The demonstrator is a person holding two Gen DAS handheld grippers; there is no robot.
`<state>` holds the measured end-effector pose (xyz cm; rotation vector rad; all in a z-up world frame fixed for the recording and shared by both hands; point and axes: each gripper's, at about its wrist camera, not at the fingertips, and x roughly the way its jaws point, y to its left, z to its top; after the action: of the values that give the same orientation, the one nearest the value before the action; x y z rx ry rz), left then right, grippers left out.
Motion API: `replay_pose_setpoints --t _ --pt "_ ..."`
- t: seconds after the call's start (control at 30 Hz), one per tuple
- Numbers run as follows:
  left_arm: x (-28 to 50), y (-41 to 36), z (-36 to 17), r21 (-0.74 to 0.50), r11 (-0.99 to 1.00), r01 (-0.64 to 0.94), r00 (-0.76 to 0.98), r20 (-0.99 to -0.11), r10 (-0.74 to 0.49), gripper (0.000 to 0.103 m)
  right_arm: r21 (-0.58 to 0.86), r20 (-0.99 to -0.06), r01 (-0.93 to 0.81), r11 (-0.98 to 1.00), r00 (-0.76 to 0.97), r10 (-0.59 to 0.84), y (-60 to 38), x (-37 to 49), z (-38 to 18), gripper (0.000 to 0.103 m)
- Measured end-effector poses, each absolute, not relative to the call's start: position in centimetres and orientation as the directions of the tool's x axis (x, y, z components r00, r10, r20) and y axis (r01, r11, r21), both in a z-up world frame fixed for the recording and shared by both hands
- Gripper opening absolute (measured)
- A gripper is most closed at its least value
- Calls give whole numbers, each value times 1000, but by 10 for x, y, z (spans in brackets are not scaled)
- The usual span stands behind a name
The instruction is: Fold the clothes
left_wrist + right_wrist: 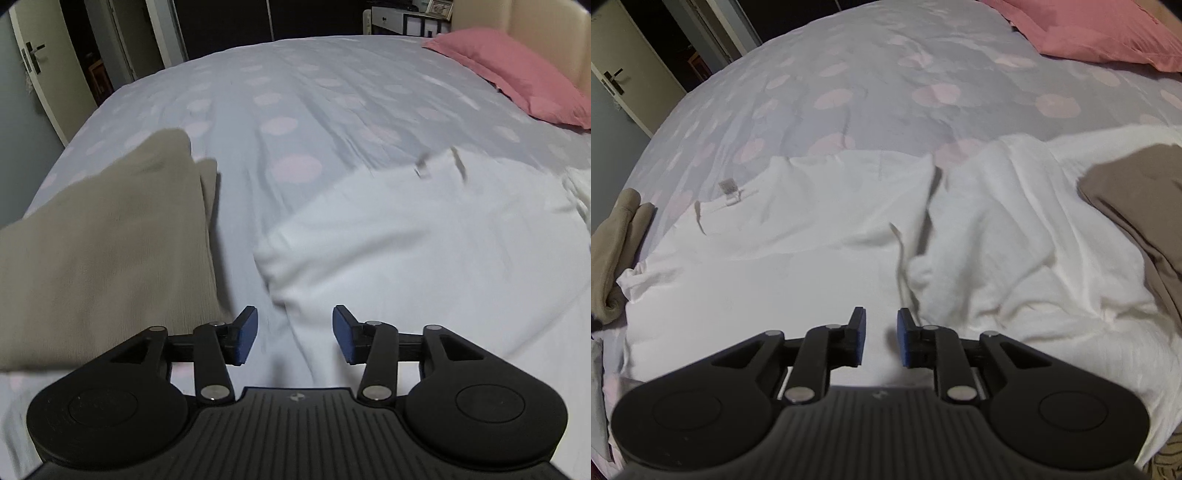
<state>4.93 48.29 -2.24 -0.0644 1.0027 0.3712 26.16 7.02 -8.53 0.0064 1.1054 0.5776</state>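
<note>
A white garment (424, 251) lies spread flat on the bed in the left wrist view, blurred. My left gripper (295, 334) hovers over its near left edge, jaws wide apart, nothing between the blue pads. In the right wrist view the same white garment (783, 236) lies flat with its neck label (729, 188) showing at the far left. My right gripper (881, 338) stands just above its near part, jaws a narrow gap apart, with no cloth pinched. A crumpled white garment (1015, 229) lies to the right of it.
A folded beige garment (103, 251) sits left of the white one and shows as a beige garment (617, 236) at the left edge. A brown garment (1137, 199) lies on the right. The spotted bed cover (295, 110), a pink pillow (517, 74) and a door (33, 55) lie beyond.
</note>
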Motion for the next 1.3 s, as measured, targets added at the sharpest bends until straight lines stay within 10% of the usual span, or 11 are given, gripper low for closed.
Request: replay_pose_setpoints --t 0.4,0.67,1.03,1.3 --pt "137 533 -70 165 931 -324 263 -930 256 47 289 -847 -463 838 285 449 66 268 -93 25" --pt "153 559 -91 61 909 -412 208 -965 159 4 277 -868 -456 845 257 424 64 278 -109 25" --pt "164 535 -103 445 830 -336 238 -813 532 2 219 -882 -465 858 283 378 64 282 -115 25" --pt "122 497 -62 313 905 -289 428 -803 414 2 280 -834 -449 849 323 446 63 286 -102 25"
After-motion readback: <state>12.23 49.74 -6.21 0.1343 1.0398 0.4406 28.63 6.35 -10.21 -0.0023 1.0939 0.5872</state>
